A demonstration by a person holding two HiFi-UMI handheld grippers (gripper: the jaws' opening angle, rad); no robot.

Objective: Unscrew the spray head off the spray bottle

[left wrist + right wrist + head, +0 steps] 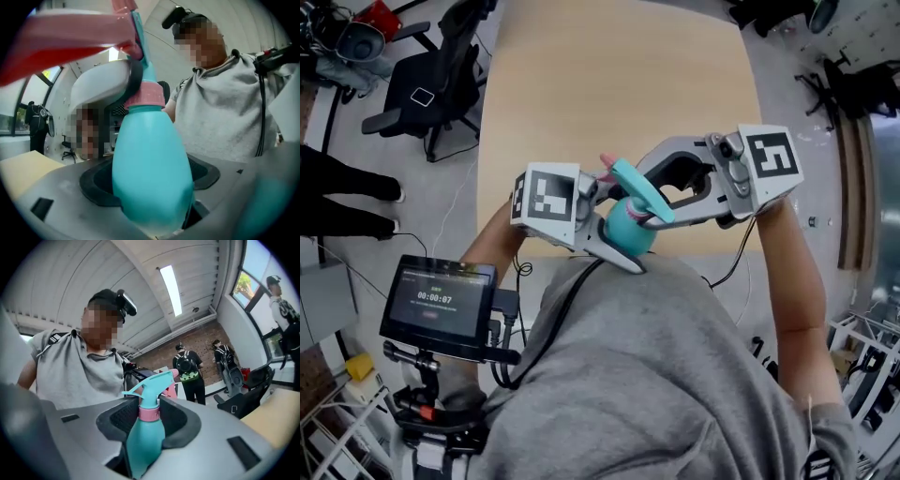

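Note:
A teal spray bottle (628, 231) with a pink collar and a teal spray head (641, 191) is held in the air close to the person's chest, over the near edge of the table. My left gripper (614, 247) is shut on the bottle's round body (152, 173), which fills the space between its jaws. My right gripper (654, 202) comes in from the right, and its jaws close on the neck of the spray head (151, 385) just above the pink collar (150, 414). The pink nozzle tip (607, 166) points up and left.
A light wooden table (619, 84) stretches ahead. A black office chair (431, 84) stands left of it, and a person's legs (347, 199) show at the left edge. A small monitor on a stand (439, 302) sits lower left. Several people (190, 369) stand in the background.

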